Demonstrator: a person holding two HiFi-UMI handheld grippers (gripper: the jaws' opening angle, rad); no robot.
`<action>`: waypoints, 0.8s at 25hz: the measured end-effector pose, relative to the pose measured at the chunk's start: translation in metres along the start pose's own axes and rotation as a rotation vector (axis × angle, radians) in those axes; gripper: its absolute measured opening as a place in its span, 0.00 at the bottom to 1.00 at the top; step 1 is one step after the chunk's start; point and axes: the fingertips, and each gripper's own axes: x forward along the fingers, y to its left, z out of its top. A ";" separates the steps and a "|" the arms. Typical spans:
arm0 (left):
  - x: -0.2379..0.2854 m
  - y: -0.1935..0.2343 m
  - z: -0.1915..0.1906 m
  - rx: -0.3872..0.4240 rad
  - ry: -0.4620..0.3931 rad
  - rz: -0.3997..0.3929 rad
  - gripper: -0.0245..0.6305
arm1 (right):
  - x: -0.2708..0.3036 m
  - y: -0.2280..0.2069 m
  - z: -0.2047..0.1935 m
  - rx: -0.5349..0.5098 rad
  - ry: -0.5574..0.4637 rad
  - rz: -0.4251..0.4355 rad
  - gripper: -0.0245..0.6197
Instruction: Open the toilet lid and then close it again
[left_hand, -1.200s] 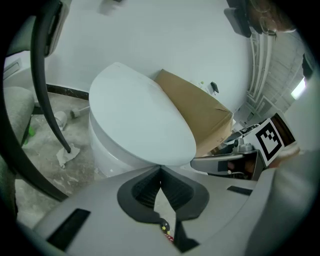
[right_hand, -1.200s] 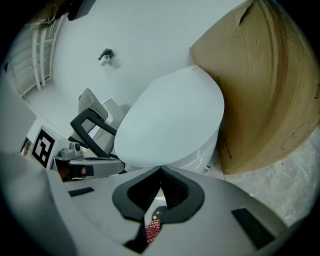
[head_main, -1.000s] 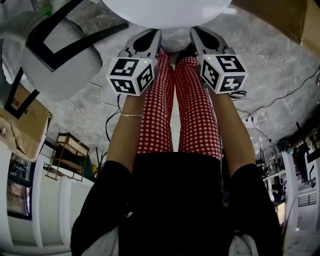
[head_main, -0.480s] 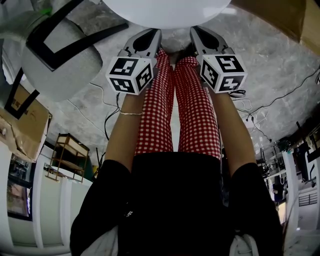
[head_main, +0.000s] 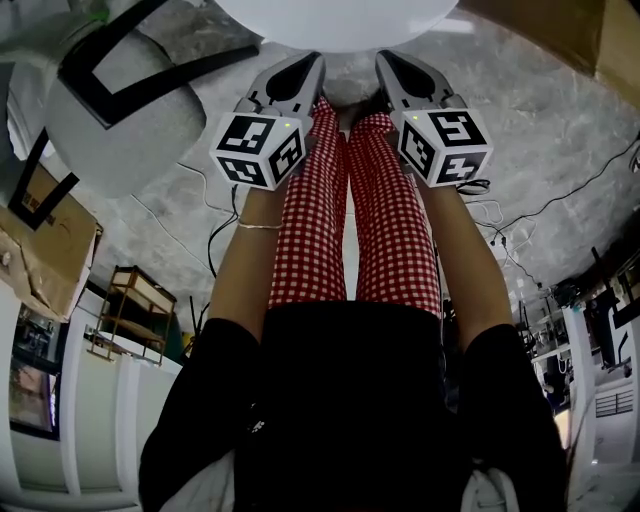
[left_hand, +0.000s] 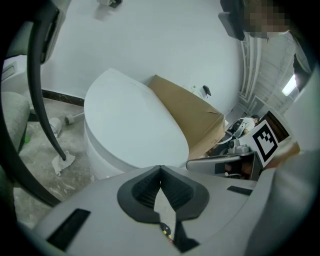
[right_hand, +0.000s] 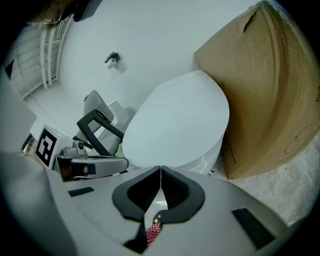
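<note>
The lid (head_main: 340, 18) is lying down flat on the bowl (left_hand: 100, 160), at the top centre of the head view. You are holding the left claw (head_main: 308, 64) and the right claw (head_main: 392, 62) side by side just below the lid's near edge, both pointing up the frame toward it. The left claw is clenched, its ribbed pads meeting at the tips with nothing between them. The right claw is clenched the same way, also gripping nothing. In each gripper view the lid is filling the middle of the frame, just above the closed tips. A box (right_hand: 270, 90) is leaning beside the bowl at the right of the right gripper view. A chair (head_main: 120, 110) is standing on the floor (head_main: 560, 130) at the head view's upper left. Your checked trousers (head_main: 390, 220) are showing between your arms, lower in that frame.
</note>
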 end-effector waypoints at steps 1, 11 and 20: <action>0.000 -0.001 0.000 0.004 0.000 0.000 0.04 | 0.000 0.002 0.001 -0.001 -0.003 0.007 0.07; 0.000 -0.012 0.002 0.034 0.010 -0.012 0.04 | -0.008 0.007 0.012 -0.002 -0.050 0.031 0.07; 0.002 -0.027 0.003 0.044 -0.004 -0.031 0.04 | -0.028 0.010 0.014 0.043 -0.120 0.091 0.07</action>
